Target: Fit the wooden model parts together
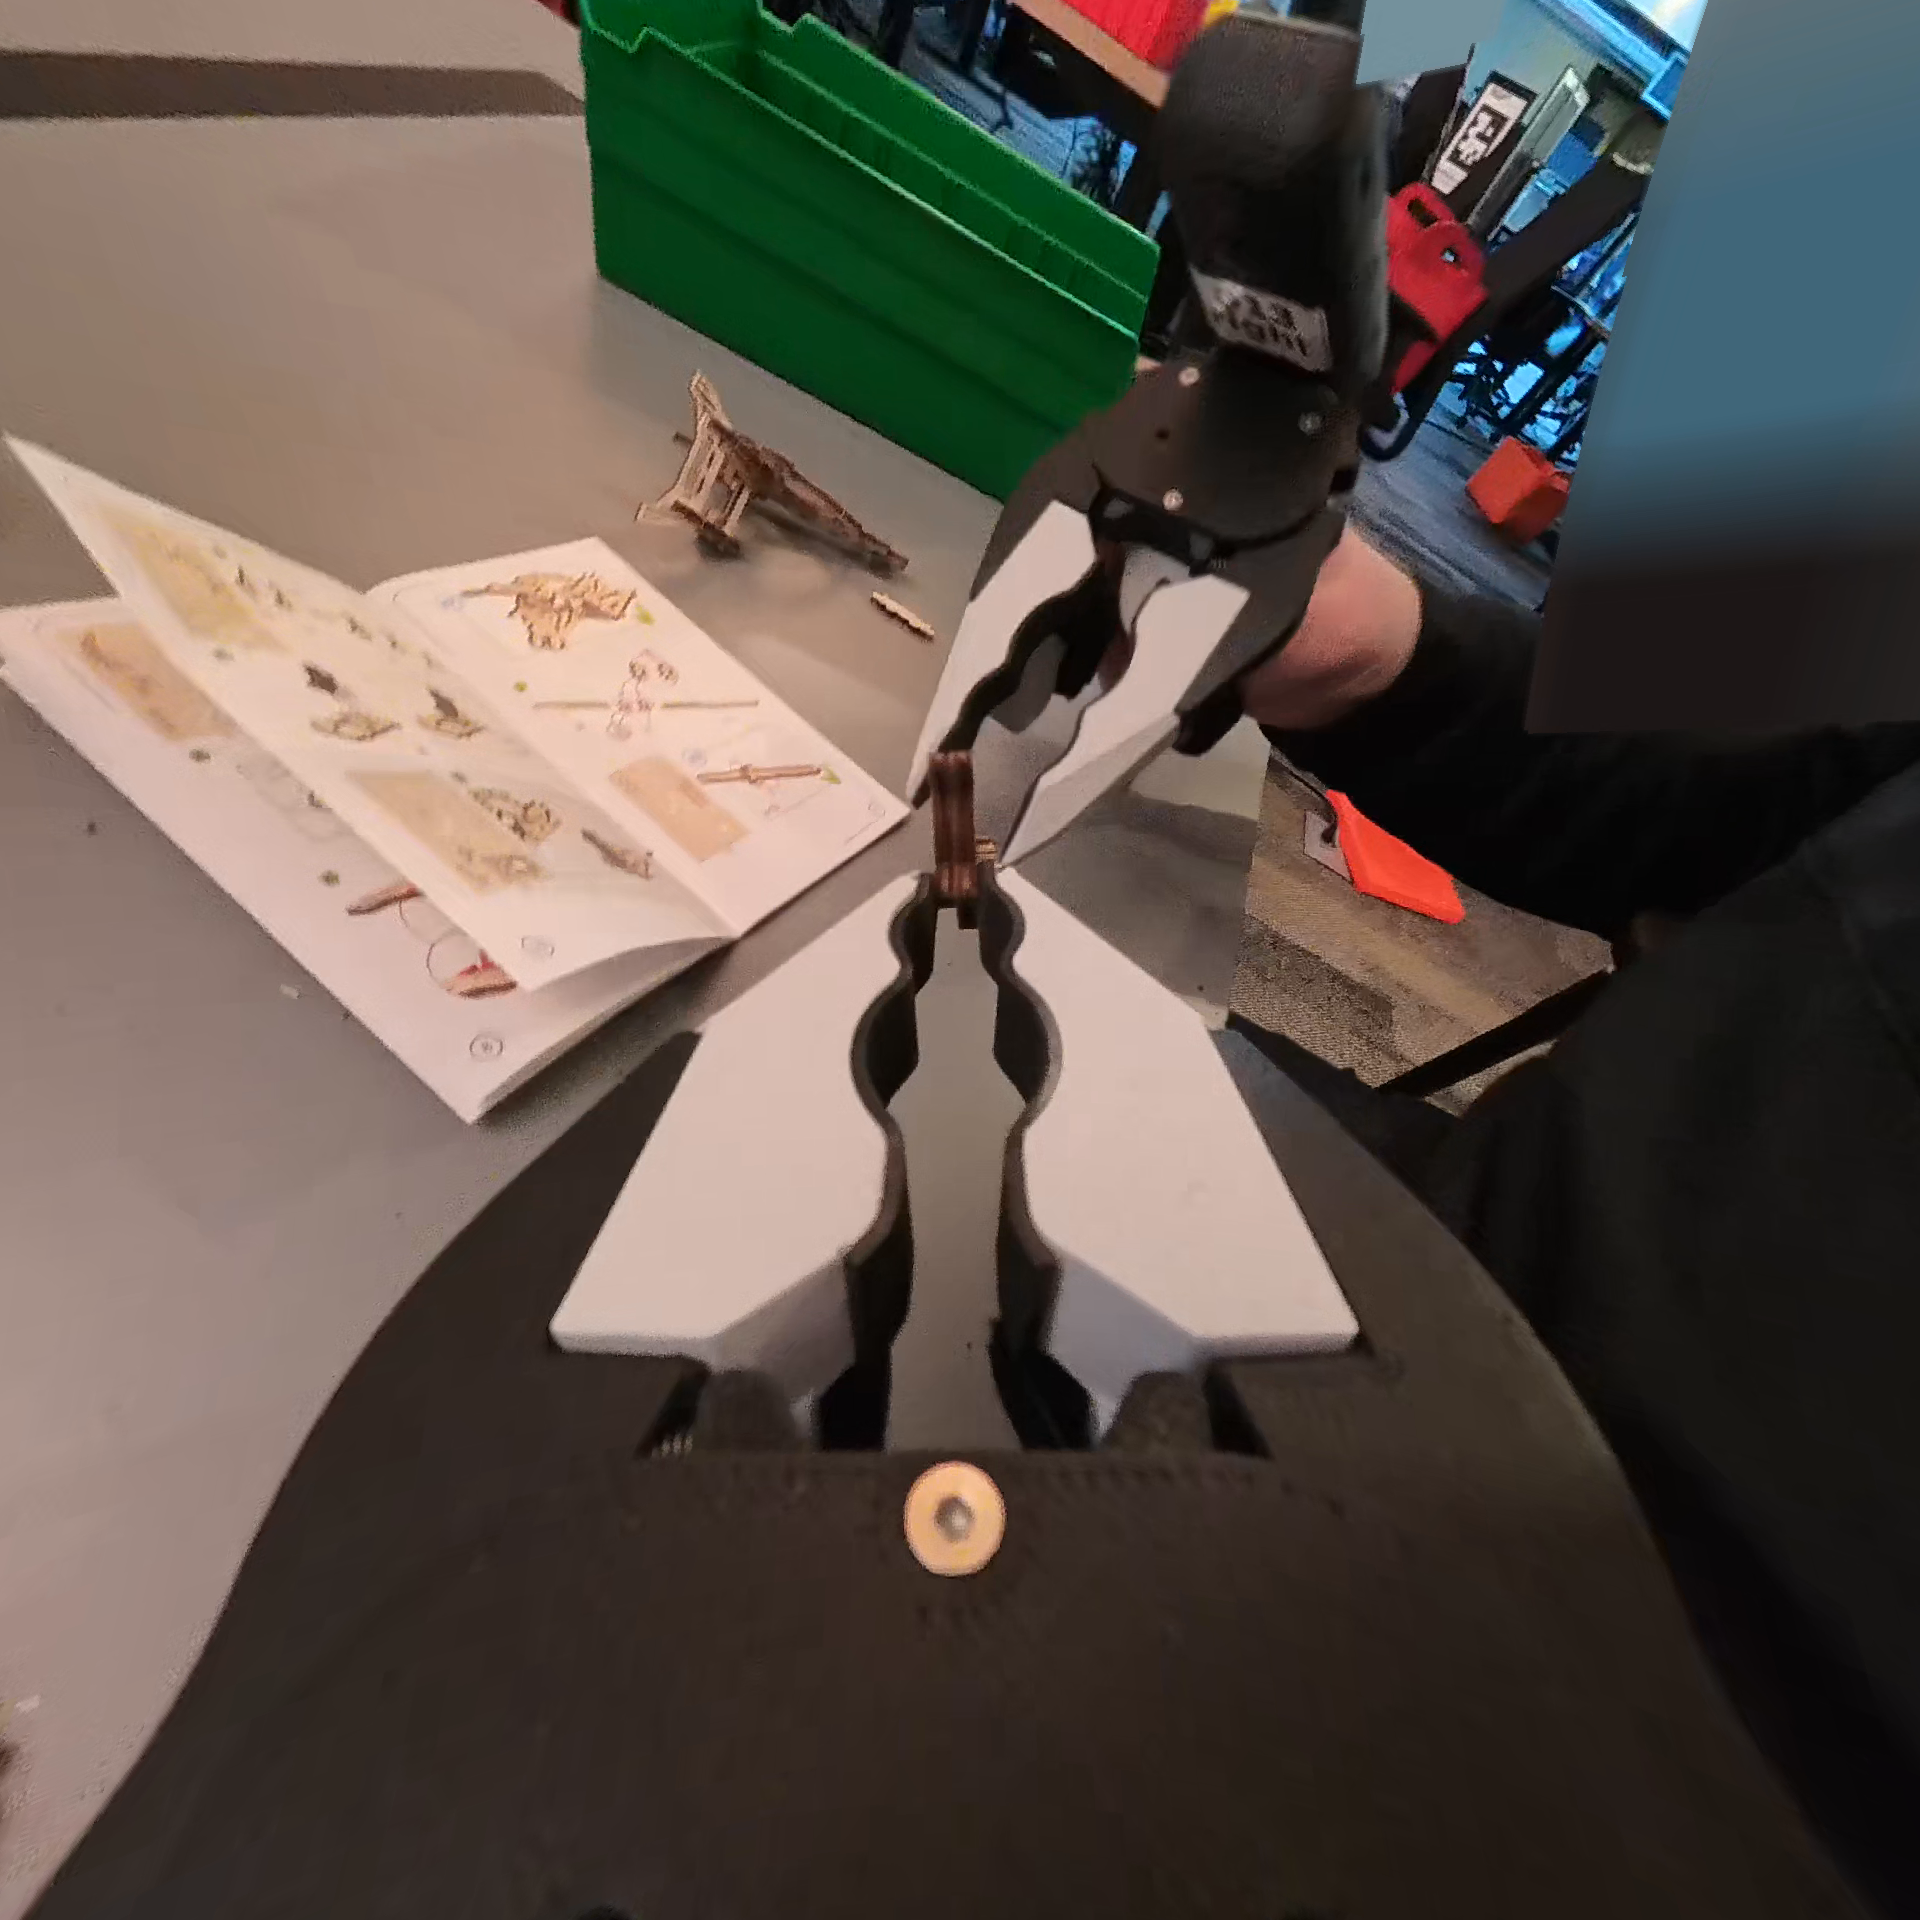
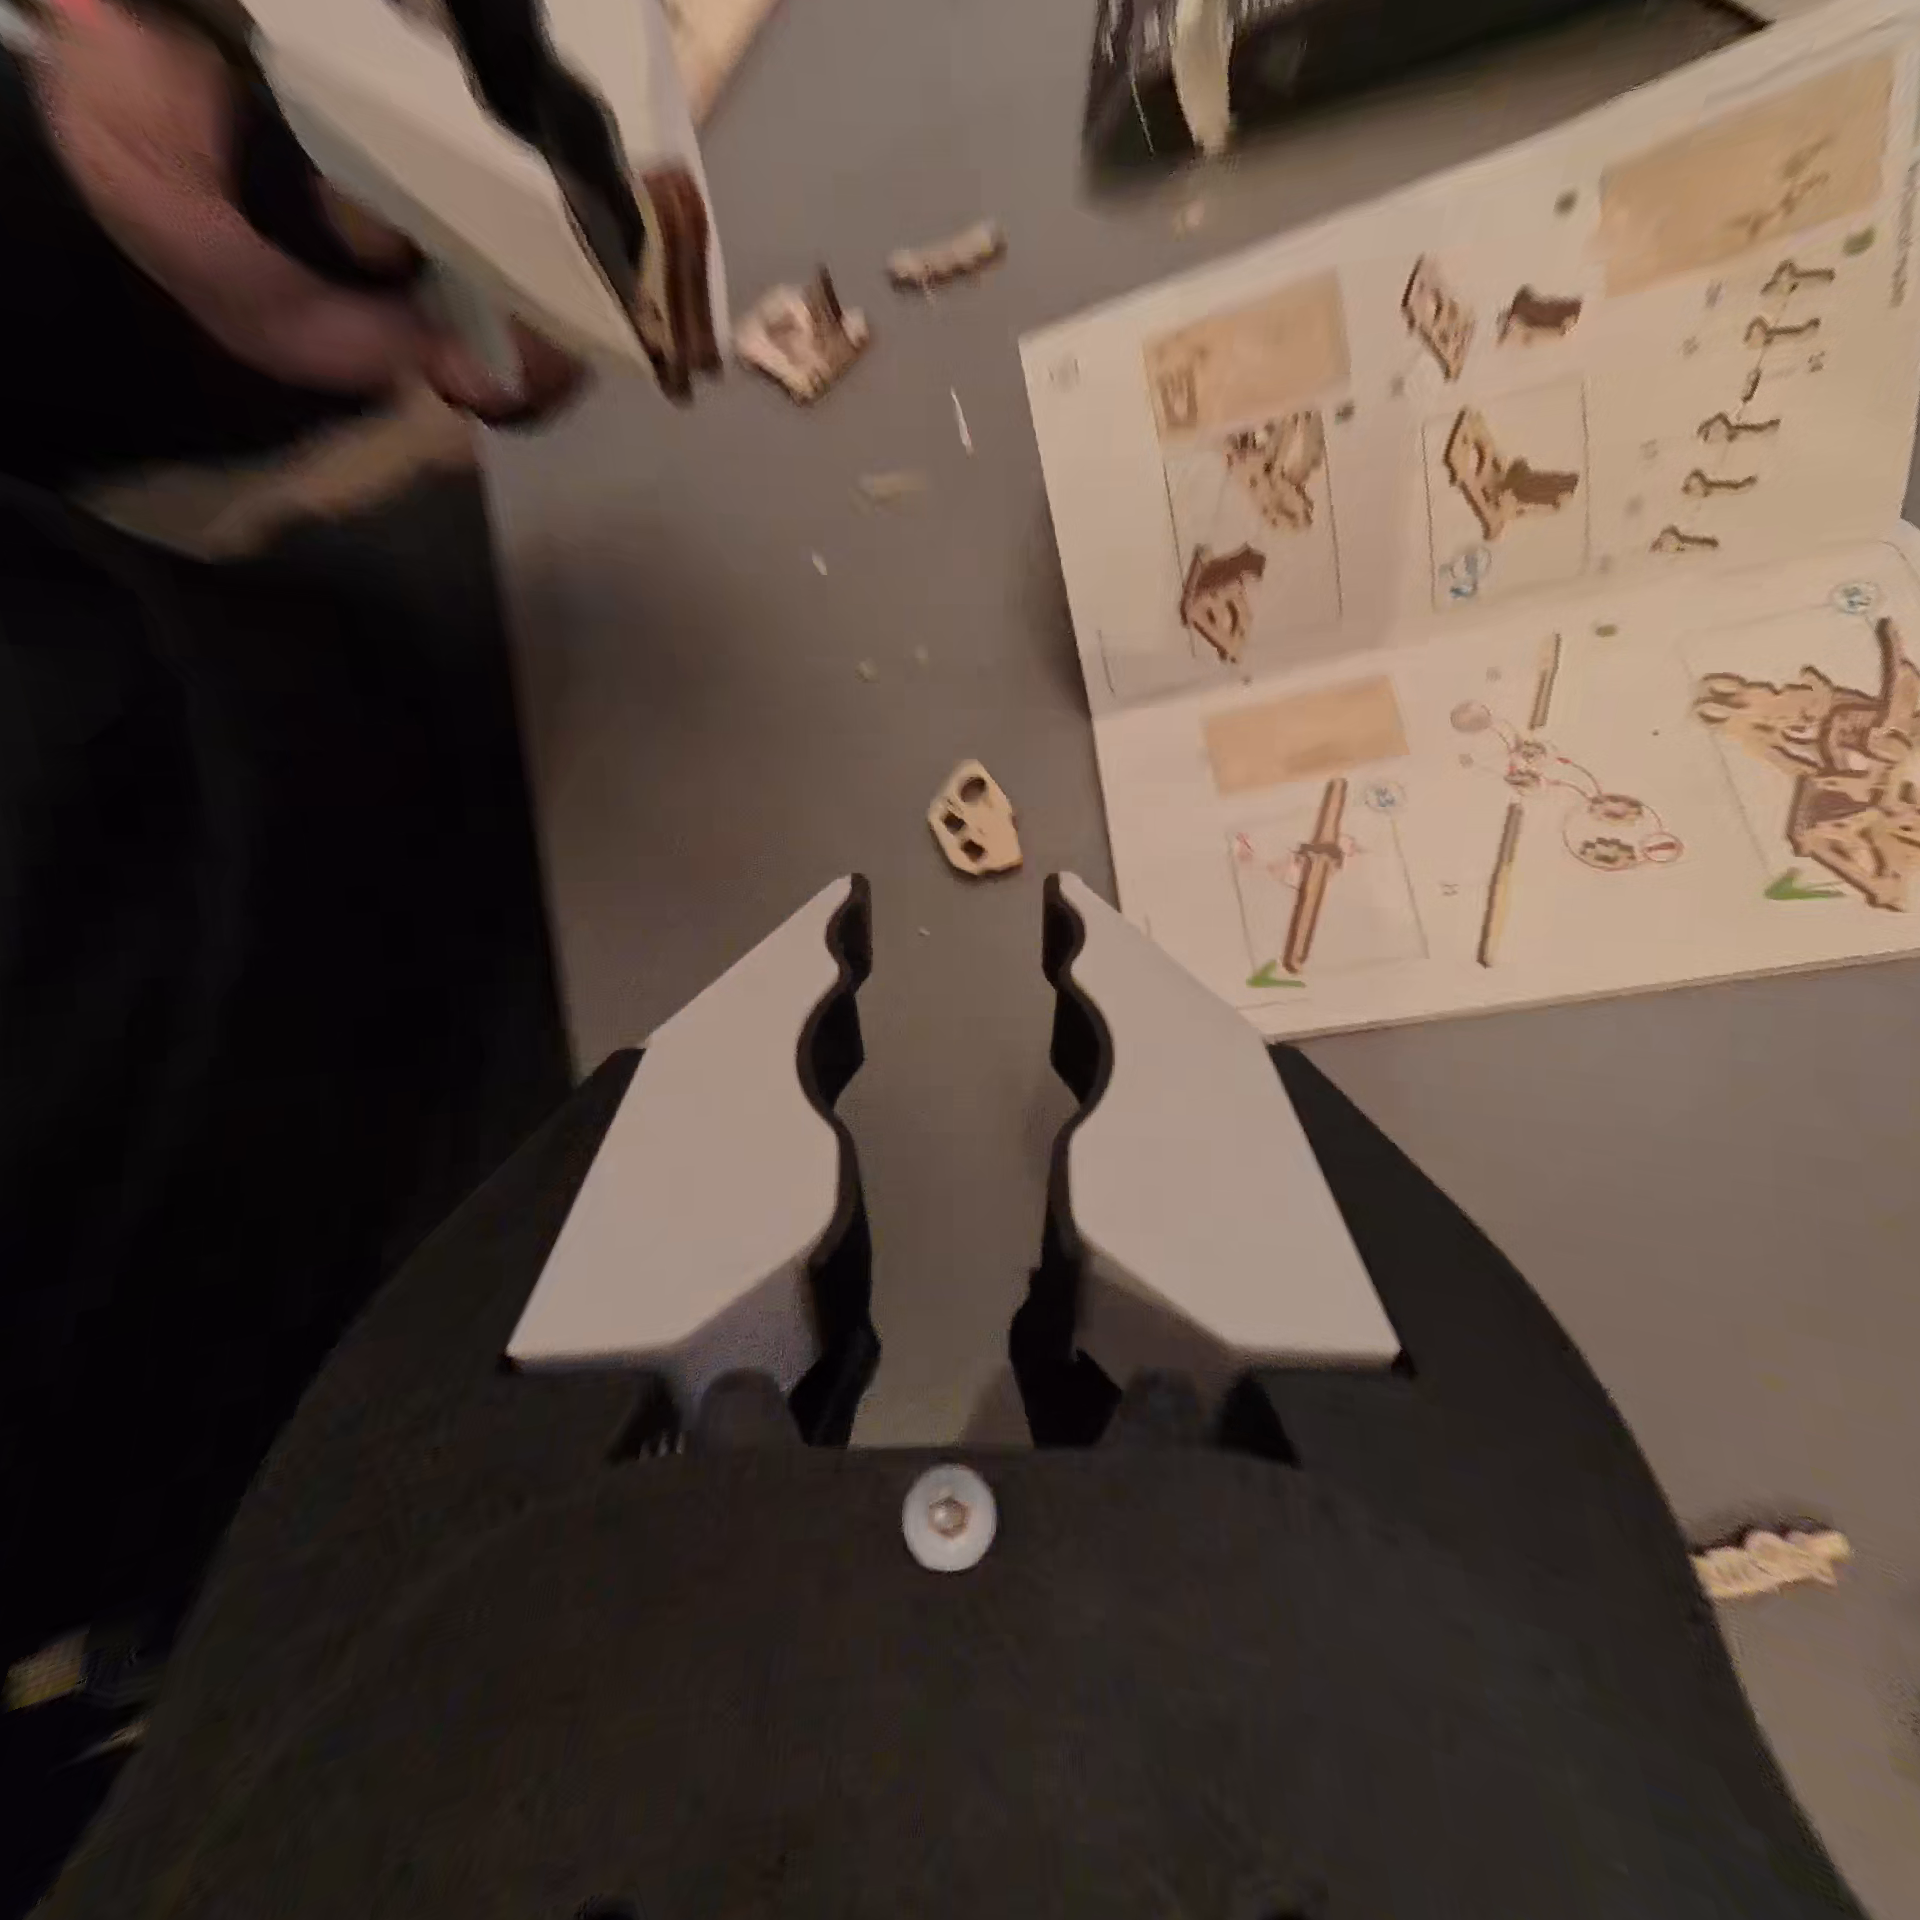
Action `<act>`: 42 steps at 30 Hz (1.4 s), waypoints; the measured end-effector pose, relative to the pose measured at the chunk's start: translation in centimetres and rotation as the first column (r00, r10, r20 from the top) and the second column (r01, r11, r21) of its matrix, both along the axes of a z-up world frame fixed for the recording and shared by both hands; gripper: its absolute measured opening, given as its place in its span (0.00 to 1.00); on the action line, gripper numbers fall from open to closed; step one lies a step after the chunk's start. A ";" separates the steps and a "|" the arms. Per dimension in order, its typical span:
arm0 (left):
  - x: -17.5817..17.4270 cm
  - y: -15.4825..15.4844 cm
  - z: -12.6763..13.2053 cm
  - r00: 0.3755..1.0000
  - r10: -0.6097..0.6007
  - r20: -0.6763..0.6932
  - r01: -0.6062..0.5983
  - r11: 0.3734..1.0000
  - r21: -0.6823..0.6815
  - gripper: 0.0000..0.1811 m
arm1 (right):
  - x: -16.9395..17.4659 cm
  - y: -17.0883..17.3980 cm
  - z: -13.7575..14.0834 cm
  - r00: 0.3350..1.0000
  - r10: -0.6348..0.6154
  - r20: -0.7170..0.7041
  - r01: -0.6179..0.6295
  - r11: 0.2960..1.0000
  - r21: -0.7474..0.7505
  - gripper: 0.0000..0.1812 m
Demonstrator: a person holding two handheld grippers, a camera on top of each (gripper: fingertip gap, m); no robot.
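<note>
In the left wrist view my left gripper (image 1: 956,885) is shut on a small dark-edged wooden part (image 1: 951,821) that stands upright out of its tips, above the grey table (image 1: 312,312). My right gripper (image 1: 966,821) comes in from above with its fingers apart, its tips close by that part. In the right wrist view my right gripper (image 2: 953,885) is open and empty, just short of a small pale wooden piece with holes (image 2: 975,821) lying on the table. The left gripper (image 2: 665,312) shows blurred at upper left with its wooden part (image 2: 681,260).
An open instruction booklet (image 1: 447,769) lies left of the grippers, also in the right wrist view (image 2: 1507,571). A part-built wooden model (image 1: 748,488) and a loose piece (image 1: 902,613) lie before a green bin (image 1: 831,229). More loose pieces (image 2: 805,332) (image 2: 1766,1564) and wood chips lie about. Left tips to right tips: about 10 cm.
</note>
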State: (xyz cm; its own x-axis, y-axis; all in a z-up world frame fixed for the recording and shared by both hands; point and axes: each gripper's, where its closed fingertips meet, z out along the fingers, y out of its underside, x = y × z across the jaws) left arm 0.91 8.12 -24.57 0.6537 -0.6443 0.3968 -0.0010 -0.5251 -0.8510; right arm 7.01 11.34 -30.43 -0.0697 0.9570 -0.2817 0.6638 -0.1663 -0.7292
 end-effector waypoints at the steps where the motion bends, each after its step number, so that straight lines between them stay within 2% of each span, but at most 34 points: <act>1: -0.2 -0.2 -0.3 1.000 0.009 -0.002 -0.009 1.000 -0.006 0.03 | -0.2 0.0 -0.8 1.000 0.003 0.024 -0.004 0.999 0.052 0.17; 7: -0.3 -0.8 -1.5 1.000 0.020 -0.008 -0.021 0.999 -0.043 0.03 | -2.2 -0.7 -3.2 0.996 0.024 0.088 -0.035 0.992 0.125 0.19; 10: -0.6 -1.3 -1.7 0.999 0.026 -0.023 -0.027 0.998 -0.049 0.03 | -2.1 -0.2 -2.2 0.999 0.007 0.042 -0.012 0.992 0.124 0.15; 13: -1.2 -1.9 -1.9 0.999 0.037 -0.023 -0.038 0.998 -0.052 0.03 | 0.3 1.9 0.5 0.995 -0.081 -0.052 0.085 0.993 0.082 0.12; 16: -1.6 -2.2 -2.3 0.999 0.048 -0.014 -0.049 0.997 -0.067 0.03 | 3.8 3.3 2.0 0.983 -0.158 -0.096 0.161 0.986 0.029 0.00; 21: -1.3 -2.8 -2.5 0.999 0.025 -0.027 -0.026 0.998 -0.063 0.03 | 9.8 4.4 0.9 0.959 -0.284 -0.021 0.284 0.958 0.043 0.00; 25: -2.0 -3.4 -2.6 0.996 0.038 -0.081 -0.043 0.997 -0.059 0.03 | 11.6 4.1 0.1 0.949 -0.315 -0.007 0.315 0.948 0.036 0.01; 29: -4.2 -4.2 -1.9 0.988 0.099 -0.118 -0.104 0.994 -0.033 0.03 | 10.4 2.6 -0.9 0.969 -0.242 0.046 0.241 0.970 0.023 0.00; 33: -8.2 -5.5 -1.0 0.960 0.209 -0.185 -0.212 0.977 0.000 0.03 | 7.0 1.2 -1.0 0.989 -0.137 0.059 0.123 0.973 0.197 0.00; 35: -10.2 -6.4 -0.7 0.942 0.263 -0.210 -0.268 0.963 0.008 0.03 | 5.5 0.3 -1.9 0.990 -0.074 0.123 0.030 0.944 0.330 0.00; 39: -13.7 -8.2 -1.0 0.904 0.355 -0.238 -0.364 0.931 0.007 0.03 | 3.4 -0.9 -4.3 0.965 0.001 0.263 -0.148 0.830 0.538 0.00; 41: -14.6 -8.9 -1.3 0.897 0.378 -0.230 -0.388 0.922 0.002 0.03 | 2.6 -1.2 -4.3 0.966 -0.006 0.258 -0.155 0.784 0.601 0.00; 42: -14.8 -9.1 -1.5 0.896 0.383 -0.227 -0.394 0.919 -0.003 0.03 | 2.6 -1.2 -4.3 0.963 -0.024 0.270 -0.149 0.786 0.600 0.00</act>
